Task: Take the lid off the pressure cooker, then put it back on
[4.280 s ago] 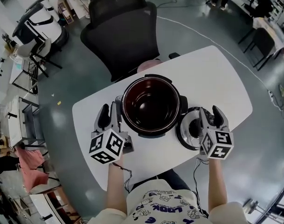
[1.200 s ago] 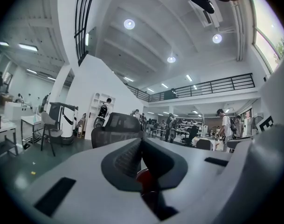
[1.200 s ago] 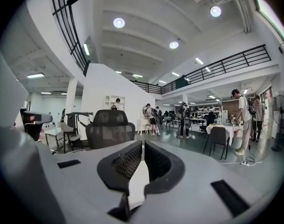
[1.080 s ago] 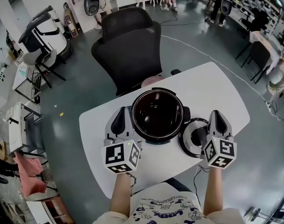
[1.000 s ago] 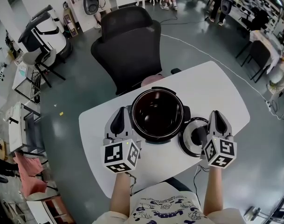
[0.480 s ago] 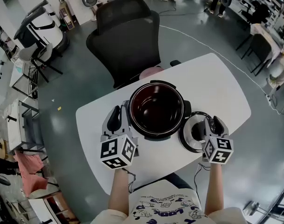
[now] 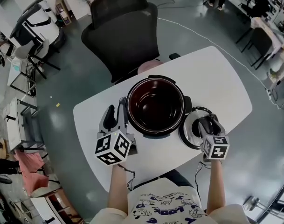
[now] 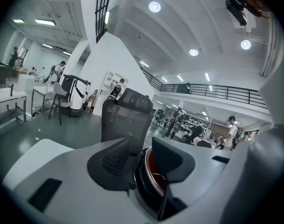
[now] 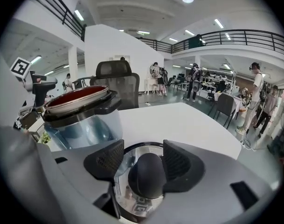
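Right tool [image 7: 207, 124] hangs over the lid [image 7: 187, 130], its jaws opening, with the black round knob [image 9: 148, 175] between the pads and not clamped. Left tool [image 7: 116, 115] sits low against the left side of the pressure cooker [image 7: 155, 80], jaws also opening, with the cooker's edge showing between them. The cooker stands open in the middle of the white desk [image 7: 216, 83], its inner pot dark red and its body black. The shiny steel lid lies flat just to the cooker's right. Since half a second ago both tools have dropped closer to the desk; cooker and lid have not moved.
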Motion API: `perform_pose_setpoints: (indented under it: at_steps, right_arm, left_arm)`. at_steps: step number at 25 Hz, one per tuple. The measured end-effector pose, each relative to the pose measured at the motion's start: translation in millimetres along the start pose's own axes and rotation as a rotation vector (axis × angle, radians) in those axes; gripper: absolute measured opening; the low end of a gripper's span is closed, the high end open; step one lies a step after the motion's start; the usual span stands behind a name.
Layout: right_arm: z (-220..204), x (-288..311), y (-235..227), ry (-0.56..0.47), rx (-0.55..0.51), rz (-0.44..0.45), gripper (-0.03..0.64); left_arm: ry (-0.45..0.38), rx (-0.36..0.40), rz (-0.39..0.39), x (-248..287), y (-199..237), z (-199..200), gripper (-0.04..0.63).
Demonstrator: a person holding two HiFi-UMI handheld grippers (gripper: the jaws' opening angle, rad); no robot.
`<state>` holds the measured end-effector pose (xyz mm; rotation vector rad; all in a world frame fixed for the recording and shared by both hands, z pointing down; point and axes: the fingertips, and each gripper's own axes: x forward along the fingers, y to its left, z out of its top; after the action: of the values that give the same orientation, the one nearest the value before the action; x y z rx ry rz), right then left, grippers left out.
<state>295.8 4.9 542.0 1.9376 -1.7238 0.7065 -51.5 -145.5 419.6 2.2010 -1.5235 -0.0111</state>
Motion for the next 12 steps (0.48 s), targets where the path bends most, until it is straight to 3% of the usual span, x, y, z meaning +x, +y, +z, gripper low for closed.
perform_pose_setpoints:
  at_steps: [12]
  right_arm:
    - [-45.9, 38.4, -6.8, 0.145, -0.032, 0.020, 0.314]
  left_arm:
    - [0.043, -0.050, 0.032, 18.8, 19.3, -16.7, 0.167]
